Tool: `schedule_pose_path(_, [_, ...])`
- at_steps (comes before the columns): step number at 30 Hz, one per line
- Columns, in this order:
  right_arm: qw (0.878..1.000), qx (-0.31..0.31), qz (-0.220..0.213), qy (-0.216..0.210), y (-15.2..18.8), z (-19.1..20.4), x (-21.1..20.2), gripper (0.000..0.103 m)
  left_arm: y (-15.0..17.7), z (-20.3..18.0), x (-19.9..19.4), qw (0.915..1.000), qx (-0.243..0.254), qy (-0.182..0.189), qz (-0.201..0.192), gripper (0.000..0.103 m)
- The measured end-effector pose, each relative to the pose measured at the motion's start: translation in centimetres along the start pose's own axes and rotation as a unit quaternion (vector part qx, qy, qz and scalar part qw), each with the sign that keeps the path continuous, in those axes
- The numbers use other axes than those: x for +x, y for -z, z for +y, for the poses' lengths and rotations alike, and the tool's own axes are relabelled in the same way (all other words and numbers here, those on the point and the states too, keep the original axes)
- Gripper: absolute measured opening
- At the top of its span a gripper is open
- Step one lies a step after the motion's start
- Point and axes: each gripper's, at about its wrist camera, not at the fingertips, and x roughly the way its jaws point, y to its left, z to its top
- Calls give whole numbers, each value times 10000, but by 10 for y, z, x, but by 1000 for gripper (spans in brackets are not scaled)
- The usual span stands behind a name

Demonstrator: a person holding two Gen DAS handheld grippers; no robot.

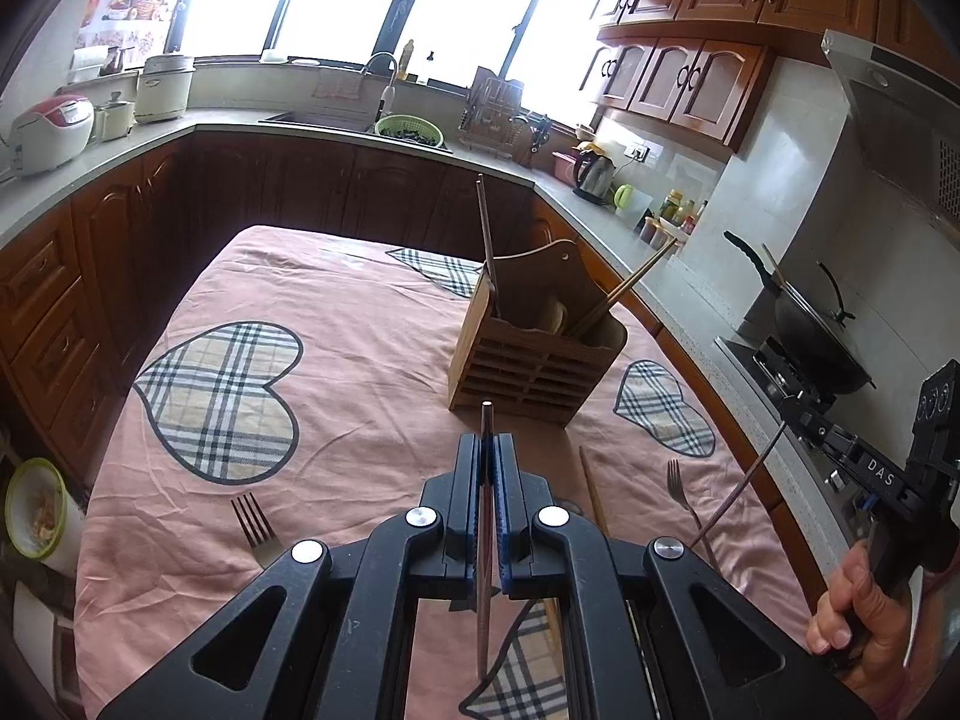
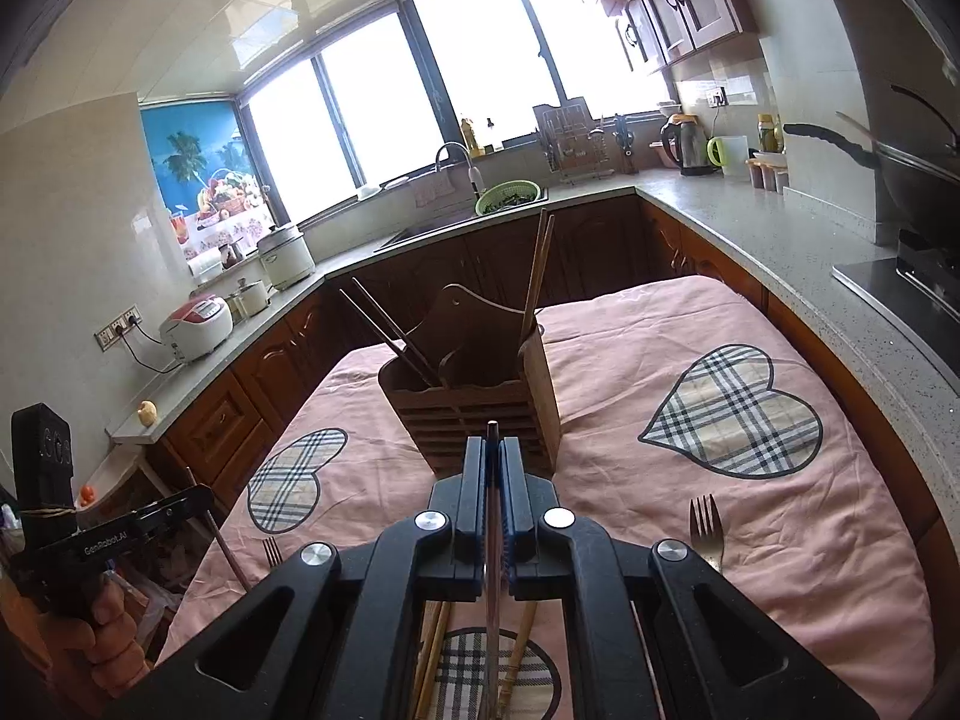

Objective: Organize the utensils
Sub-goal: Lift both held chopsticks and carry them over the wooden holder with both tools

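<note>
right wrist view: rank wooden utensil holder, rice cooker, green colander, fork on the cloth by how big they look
1. wooden utensil holder, clearly largest.
2. rice cooker.
3. green colander and fork look about alike; the fork lies much nearer the camera, so I won't rank them.

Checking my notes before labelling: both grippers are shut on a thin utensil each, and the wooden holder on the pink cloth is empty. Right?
Not empty: the wooden holder already has chopsticks standing in it, as the right wrist view shows. The rest holds: left gripper and right gripper each clamp a thin utensil.
</note>
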Motion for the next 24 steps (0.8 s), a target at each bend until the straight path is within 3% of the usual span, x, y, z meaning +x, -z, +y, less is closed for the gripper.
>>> schedule_pose_path(24, [9988,14,-481,-58,-33,1,-2,4,-39,3,-2,9983,25,130,-573,3])
